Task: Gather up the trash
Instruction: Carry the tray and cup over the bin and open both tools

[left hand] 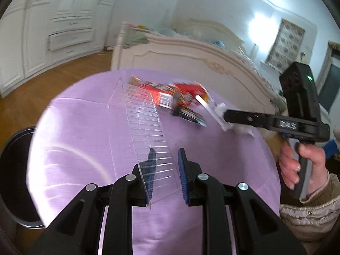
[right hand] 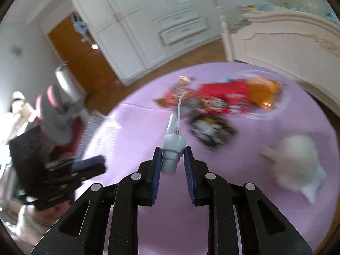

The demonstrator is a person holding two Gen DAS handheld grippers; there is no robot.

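Clear ribbed plastic tray (left hand: 146,131): standing on edge, tilting over the purple table. Grey-white pump nozzle (right hand: 173,146) with thin tube: pointing forward. Red and orange snack wrappers (right hand: 225,99) and crumpled white tissue (right hand: 297,159): lying scattered on the table.

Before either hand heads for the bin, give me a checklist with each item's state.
1. Left gripper shut on the clear ribbed plastic tray: ok.
2. Right gripper shut on the grey pump nozzle: ok.
3. Nozzle's thin tube free of the snack wrappers: cannot tell, blurred.
4. Black bin within view beside the purple tablecloth: ok.
5. Table cleared of trash: not ok; wrappers and a white crumpled tissue remain.
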